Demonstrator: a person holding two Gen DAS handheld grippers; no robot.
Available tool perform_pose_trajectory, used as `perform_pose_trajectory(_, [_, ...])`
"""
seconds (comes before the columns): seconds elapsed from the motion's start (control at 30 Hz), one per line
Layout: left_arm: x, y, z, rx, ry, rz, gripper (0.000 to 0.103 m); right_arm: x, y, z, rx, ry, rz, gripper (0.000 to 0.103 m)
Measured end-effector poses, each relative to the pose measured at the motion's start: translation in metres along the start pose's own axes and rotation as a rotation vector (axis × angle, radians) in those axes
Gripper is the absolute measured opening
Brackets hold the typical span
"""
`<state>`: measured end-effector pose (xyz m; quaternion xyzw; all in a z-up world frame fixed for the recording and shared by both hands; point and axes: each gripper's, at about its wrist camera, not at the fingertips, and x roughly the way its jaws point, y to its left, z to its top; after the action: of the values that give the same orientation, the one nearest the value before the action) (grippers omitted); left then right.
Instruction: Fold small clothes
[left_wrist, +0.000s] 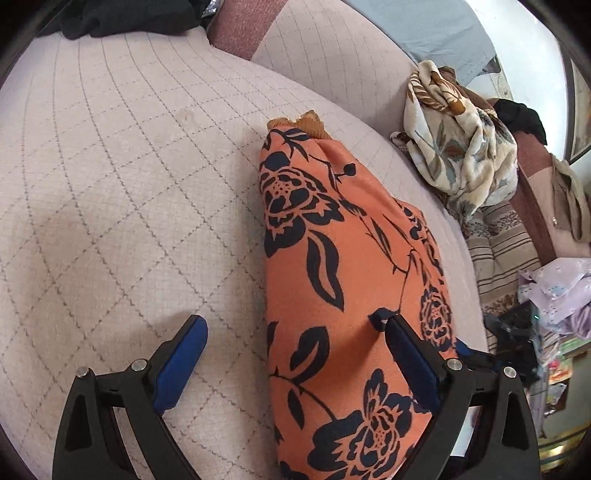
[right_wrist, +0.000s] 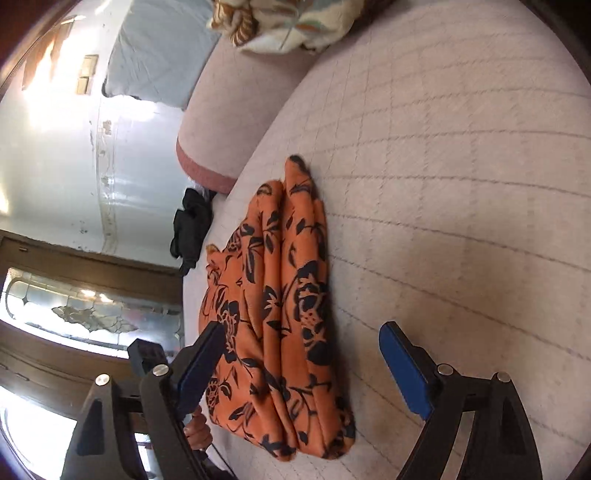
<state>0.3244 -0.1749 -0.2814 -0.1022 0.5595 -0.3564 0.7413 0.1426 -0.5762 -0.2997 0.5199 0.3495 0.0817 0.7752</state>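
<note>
Garment: your orange floral garment (left_wrist: 332, 280) lies folded into a long narrow bundle on the quilted pink bed (left_wrist: 110, 184), near its edge.
Long axis: it runs away from both cameras, roughly in line with the way each tool points.
Left gripper (left_wrist: 295, 332): jaws apart, straddling the near end; the right-hand pad lies over the cloth, the other over bare quilt. Nothing is pinched.
Right gripper (right_wrist: 303, 339): jaws wide apart, the bundle between them, no pad pressing on it.
Nearer hand: hard to call; both frame the same near end.
Pose: your left tool tilts steeply down; your right is rolled, so the room looks sideways.
Judgement: this piece looks finished; a cream floral cloth (left_wrist: 461, 147) waits beyond.
</note>
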Motion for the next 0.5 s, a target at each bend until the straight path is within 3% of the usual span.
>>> perform_pose_trajectory(0.17, [0.006, -0.005, 0.003, 0.047, 0.019, -0.01, 0.097, 0.051, 0.009, 0.018, -0.051, 0.084, 0.01, 0.088])
perform_pose_trajectory(0.27, [0.011, -0.008, 0.005, 0.065, 0.015, -0.018, 0.098, 0.075, 0.026, 0.02, -0.108, 0.12, 0.06, 0.09])
perform_pose_trajectory(0.43, [0.021, -0.019, 0.003, 0.093, 0.017, -0.091, 0.097, 0.103, 0.049, 0.008, -0.201, 0.122, 0.012, 0.094])
perform_pose_trajectory(0.47, [0.023, -0.023, 0.001, 0.101, 0.025, -0.116, 0.091, 0.106, 0.051, 0.007, -0.204, 0.116, 0.01, 0.094])
perform_pose_trajectory(0.5, [0.024, -0.026, -0.001, 0.112, 0.015, -0.086, 0.082, 0.109, 0.054, 0.005, -0.212, 0.109, 0.003, 0.093])
